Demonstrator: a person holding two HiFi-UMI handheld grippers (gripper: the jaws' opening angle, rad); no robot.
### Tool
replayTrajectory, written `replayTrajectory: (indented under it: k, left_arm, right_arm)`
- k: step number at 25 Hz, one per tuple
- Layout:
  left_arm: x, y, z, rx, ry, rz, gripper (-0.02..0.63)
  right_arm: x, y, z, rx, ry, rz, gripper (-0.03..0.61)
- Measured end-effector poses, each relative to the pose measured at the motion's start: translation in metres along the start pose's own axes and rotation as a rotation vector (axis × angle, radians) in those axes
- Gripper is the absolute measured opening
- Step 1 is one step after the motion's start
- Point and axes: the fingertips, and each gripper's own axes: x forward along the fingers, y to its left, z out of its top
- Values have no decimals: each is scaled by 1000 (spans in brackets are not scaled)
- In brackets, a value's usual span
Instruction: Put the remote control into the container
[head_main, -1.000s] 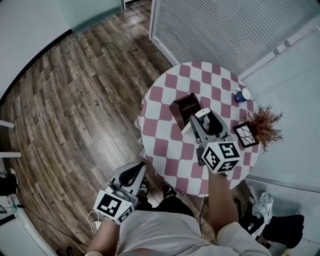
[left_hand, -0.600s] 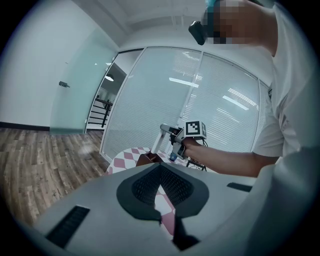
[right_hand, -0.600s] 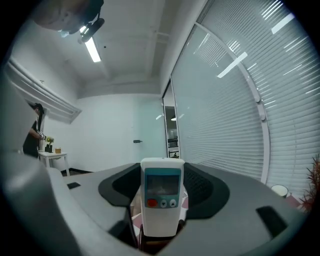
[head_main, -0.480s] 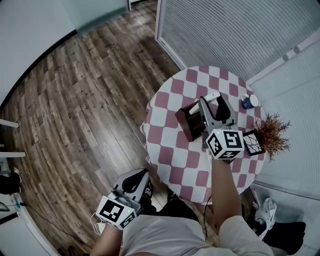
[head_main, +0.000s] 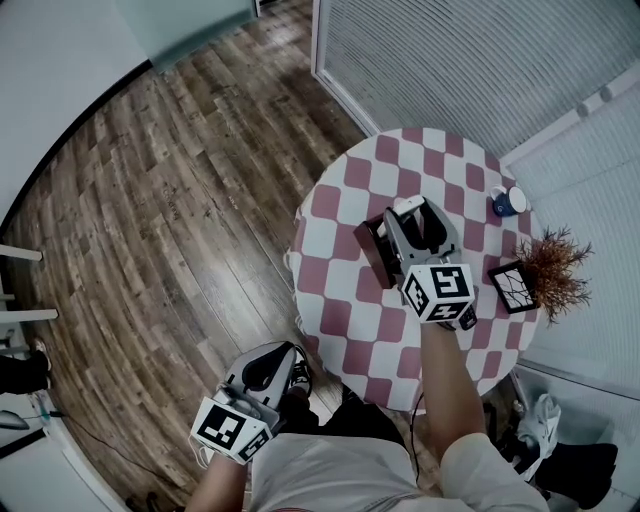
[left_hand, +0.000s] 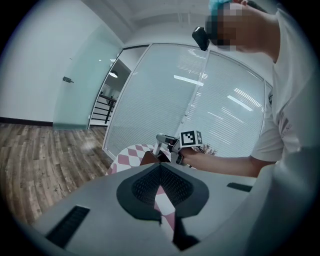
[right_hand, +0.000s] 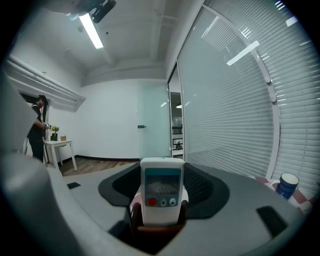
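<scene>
Right gripper (head_main: 410, 218): we found its fingers clamped on the white remote control (right_hand: 161, 192), which stood upright between them.
Remote control: its lower end sat inside the mouth of the dark brown container (head_main: 374, 255); we saw the upper part clear of the rim.
Container: it stood near the middle of the round checked table (head_main: 335, 185).
Left gripper (head_main: 262, 366): we noted it low by the person's waist, well apart from the table, fingers pressed together on nothing.
Other items: a blue mug (head_main: 508, 201), a framed picture (head_main: 512, 287) and a dried plant (head_main: 560, 270) stood along the table's right edge.
</scene>
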Motion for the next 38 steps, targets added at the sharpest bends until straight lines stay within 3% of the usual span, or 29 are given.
replayTrajectory:
  k: [5,9,14,23,28,31,32,35,38]
  left_arm:
    - [5,0,1,0,0,-2,9]
    - [5,-2,0,-2,-4,-1,9]
    - [0,-7,1,1,-12,12,9]
    - [-5,-38,27,43,-85,18,9]
    - [-5,-77,46,103,-132,-1,9]
    - [-5,-94,60,163,-174,8,9]
    - [-5,-99,66,174,-191,14,9]
    - [-9,-121,82,213,-239,18,9]
    - [-9,-150,93,257,-272,6,9]
  right_arm:
    - [8,2,-25,-12,81,1,272]
    - [11,0,-45,34,149,11,272]
    - [9,-2,-50,53,170,31,272]
    - [-48,-2,20,53,24,87,273]
    - [-122,-8,46,192,-58,137,272]
    - [-170,-8,55,225,-89,188,271]
    - [-186,-6,58,220,-93,211,257]
    - [-237,0,67,171,-122,255,123]
    - [-281,4,79,107,-177,269,64]
